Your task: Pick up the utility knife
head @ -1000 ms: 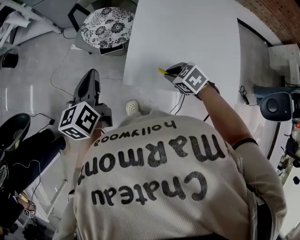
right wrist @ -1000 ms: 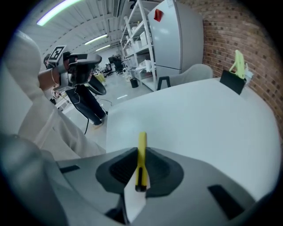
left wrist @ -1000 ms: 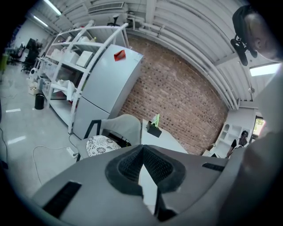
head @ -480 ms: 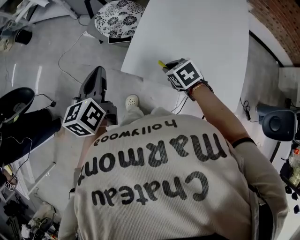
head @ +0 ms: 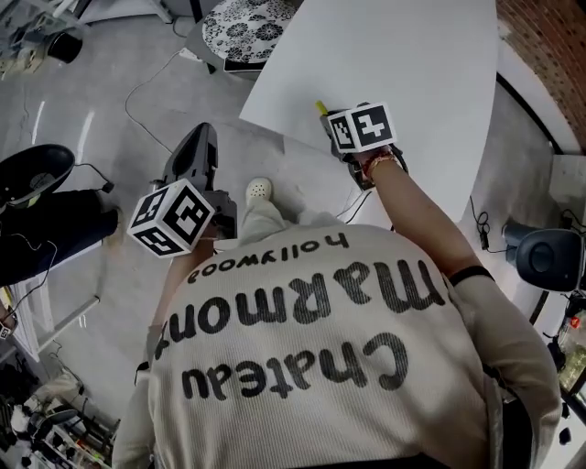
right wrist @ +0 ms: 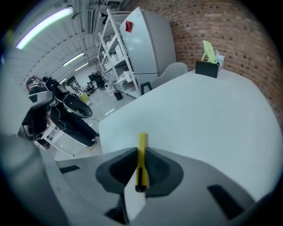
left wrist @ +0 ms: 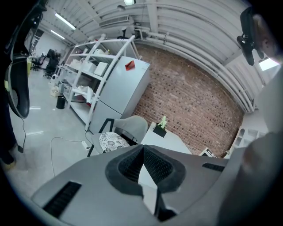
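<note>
My right gripper (head: 328, 117) is shut on the yellow utility knife (head: 321, 107), just over the near edge of the white table (head: 403, 55). In the right gripper view the knife (right wrist: 141, 156) stands upright between the pads, its tip sticking out past them above the table (right wrist: 203, 114). My left gripper (head: 203, 136) hangs over the grey floor left of the table, apart from the knife. In the left gripper view its jaws (left wrist: 142, 149) are shut with the tips touching and nothing between them.
A chair with a patterned cushion (head: 245, 26) stands at the table's far left corner. A black holder with a green thing (right wrist: 208, 64) sits at the table's far end. Cables run across the floor (head: 146, 82). Dark equipment (head: 37, 183) lies at left; a brick wall (head: 549, 37) at right.
The left gripper has moved forward over the floor, toward the table's corner. The right gripper has rolled at the table's edge, still with the knife in it.
</note>
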{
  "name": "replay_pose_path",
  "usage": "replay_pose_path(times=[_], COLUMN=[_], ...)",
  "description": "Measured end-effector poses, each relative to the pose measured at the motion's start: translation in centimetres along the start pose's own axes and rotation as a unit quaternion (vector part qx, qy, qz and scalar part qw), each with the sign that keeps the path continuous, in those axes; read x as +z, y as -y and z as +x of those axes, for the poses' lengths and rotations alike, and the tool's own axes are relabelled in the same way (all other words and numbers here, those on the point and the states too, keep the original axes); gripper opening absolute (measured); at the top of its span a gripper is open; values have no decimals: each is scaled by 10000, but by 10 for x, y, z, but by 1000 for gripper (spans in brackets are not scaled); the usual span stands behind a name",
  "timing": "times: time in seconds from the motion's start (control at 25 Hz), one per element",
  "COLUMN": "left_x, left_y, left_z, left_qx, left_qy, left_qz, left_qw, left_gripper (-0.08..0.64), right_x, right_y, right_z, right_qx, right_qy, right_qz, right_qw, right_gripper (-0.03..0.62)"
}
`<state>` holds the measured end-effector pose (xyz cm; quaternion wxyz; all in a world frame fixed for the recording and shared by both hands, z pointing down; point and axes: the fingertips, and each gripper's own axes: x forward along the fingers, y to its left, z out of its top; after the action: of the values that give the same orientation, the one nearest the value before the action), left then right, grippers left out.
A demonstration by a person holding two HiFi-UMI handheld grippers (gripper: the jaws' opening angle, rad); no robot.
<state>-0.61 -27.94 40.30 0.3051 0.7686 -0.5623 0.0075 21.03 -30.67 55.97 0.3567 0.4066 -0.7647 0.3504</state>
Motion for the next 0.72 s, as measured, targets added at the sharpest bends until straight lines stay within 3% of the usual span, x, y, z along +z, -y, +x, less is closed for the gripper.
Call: replay_pose_path(times=[0.4, 0.72], left_x=[-9, -10], left_y=[4, 13], left_z=[-24, -39], left_qx=[162, 197], left_qy=[146, 257], left_qz=[98, 121], left_qw=[9997, 9994], left_gripper=[0, 0], right_x=[-8, -11], right_y=[2, -16], right_z=[-1, -21], right_qx=[51, 277], right_qy=[347, 568], right_qz=[790, 972], right_qw=[9963, 9933], right_gripper=[55, 55])
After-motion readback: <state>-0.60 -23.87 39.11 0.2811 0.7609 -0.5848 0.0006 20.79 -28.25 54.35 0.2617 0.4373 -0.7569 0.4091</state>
